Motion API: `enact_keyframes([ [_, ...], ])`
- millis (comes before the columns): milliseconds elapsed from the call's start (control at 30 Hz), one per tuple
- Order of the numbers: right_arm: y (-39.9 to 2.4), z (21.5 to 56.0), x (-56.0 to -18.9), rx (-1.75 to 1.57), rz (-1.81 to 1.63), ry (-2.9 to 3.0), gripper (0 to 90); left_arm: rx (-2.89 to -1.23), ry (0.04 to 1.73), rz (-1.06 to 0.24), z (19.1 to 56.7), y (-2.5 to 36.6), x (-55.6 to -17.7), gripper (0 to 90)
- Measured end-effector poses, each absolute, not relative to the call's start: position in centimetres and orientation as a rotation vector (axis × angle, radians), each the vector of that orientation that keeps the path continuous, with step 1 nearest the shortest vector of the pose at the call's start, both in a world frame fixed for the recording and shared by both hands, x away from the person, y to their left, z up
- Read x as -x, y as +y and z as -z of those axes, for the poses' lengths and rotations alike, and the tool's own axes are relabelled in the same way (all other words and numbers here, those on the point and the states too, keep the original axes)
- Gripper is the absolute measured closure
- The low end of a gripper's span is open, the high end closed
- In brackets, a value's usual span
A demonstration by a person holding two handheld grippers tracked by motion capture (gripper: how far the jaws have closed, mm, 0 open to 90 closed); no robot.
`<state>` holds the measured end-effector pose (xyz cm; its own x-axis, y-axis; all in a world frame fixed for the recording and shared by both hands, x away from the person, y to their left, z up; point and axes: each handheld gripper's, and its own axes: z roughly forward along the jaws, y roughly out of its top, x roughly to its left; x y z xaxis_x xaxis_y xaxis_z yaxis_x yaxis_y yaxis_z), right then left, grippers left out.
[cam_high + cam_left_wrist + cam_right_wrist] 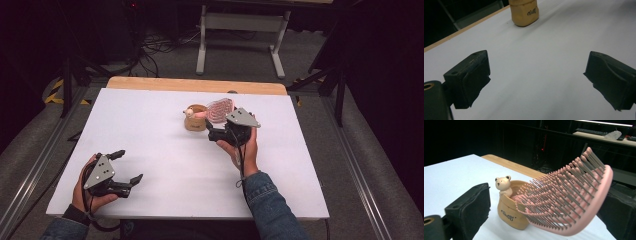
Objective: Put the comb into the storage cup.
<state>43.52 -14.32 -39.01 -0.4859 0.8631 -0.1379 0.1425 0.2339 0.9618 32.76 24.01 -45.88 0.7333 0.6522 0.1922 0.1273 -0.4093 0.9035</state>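
Brush (574, 195) stands handle-down in bear holder (511, 207) mid-surface (150, 125). Right tool (220, 131) released, one jaw behind the head; left tool (122, 167) released, idle. Risk: bumping head tips the light holder.

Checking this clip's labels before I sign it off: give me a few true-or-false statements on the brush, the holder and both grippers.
1. The pink hairbrush stands with its handle in the tan holder. True.
2. The left gripper holds the hairbrush. False: it is open with nothing between its fingers, apart from the holder, near the table's front left.
3. A small bear figure sits on the holder's rim. True.
4. The holder lies on its side. False: it stands upright.
5. The right gripper is at the brush and holder. True.
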Motion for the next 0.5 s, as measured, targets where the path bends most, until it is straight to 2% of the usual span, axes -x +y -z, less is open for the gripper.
enact_keyframes([
  [500,-15.07,39.06,-42.52,-0.877,-1.264,1.803,5.6,-1.937,0.599,-0.657,45.90,24.08,-32.79,6.7],
])
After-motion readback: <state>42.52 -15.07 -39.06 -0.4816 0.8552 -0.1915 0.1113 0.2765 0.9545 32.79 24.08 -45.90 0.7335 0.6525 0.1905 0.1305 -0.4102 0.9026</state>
